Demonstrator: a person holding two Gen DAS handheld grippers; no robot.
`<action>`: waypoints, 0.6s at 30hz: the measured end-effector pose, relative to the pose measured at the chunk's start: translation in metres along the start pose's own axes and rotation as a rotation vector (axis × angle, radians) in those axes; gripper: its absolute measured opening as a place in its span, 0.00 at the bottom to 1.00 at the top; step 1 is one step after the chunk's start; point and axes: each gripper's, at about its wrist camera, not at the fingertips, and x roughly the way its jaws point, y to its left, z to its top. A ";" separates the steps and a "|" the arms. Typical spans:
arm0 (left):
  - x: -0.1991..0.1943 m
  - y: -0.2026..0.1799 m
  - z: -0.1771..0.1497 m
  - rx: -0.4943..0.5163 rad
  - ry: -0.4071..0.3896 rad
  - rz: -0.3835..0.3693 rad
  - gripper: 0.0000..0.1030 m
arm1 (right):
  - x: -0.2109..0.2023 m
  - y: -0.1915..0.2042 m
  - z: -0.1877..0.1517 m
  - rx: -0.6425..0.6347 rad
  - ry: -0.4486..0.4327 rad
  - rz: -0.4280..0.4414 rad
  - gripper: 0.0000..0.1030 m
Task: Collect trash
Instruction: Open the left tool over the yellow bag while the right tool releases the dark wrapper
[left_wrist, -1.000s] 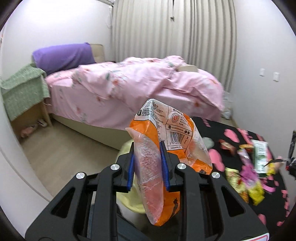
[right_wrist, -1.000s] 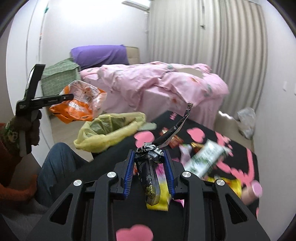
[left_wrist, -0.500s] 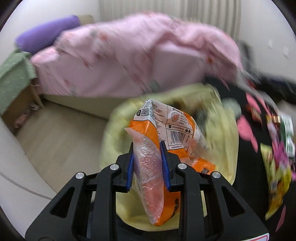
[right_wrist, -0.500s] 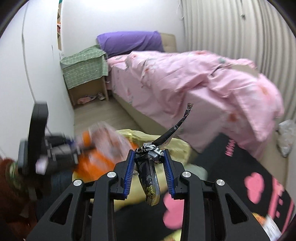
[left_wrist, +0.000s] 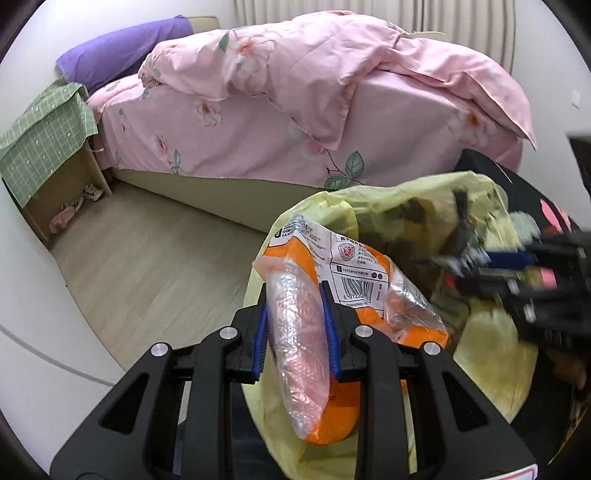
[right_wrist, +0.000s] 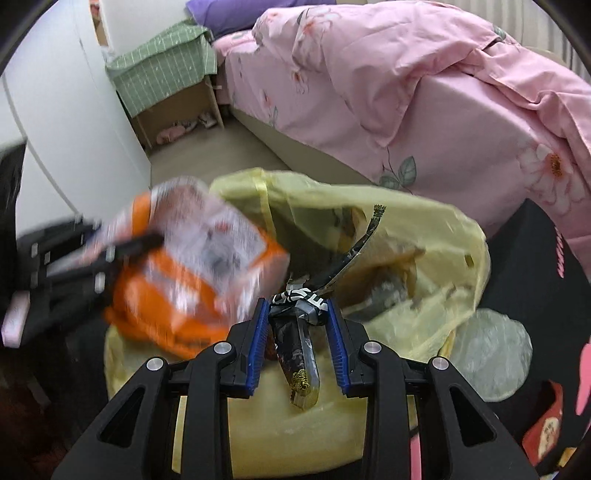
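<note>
While both pieces of trash hung over the mouth of the yellow bag (right_wrist: 424, 236), neither had been let go. The left gripper (left_wrist: 295, 328) was clamped on an orange snack packet (left_wrist: 354, 280), its blue pads pressing the clear crumpled end, and the packet hung just above the bag's near rim. The right gripper (right_wrist: 297, 332) was clamped on a dark crumpled wrapper (right_wrist: 299, 343) whose thin torn strip stuck up over the opening. Inside the bag some darker scraps showed through the plastic, so a part of the collecting looked already done. What remained, by the look of it, was to release these two pieces into the bag. More also seemed to be waiting: a clear plastic wad (right_wrist: 487, 354) lay just beside the bag on the black mat with pink hearts (right_wrist: 524, 266), and a red packet (right_wrist: 546, 424) sat at the mat's lower right edge. The pink bed (left_wrist: 295, 110) behind held no trash that could be made out.
</note>
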 end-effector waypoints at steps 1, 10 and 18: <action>0.004 0.001 0.002 -0.011 0.003 -0.007 0.23 | -0.001 -0.003 -0.005 -0.001 0.007 -0.007 0.29; 0.004 0.009 0.001 -0.099 0.026 -0.156 0.28 | -0.023 -0.022 -0.017 0.028 -0.066 0.038 0.29; -0.018 0.031 0.009 -0.264 -0.054 -0.353 0.72 | -0.032 -0.009 -0.007 -0.038 -0.103 0.061 0.44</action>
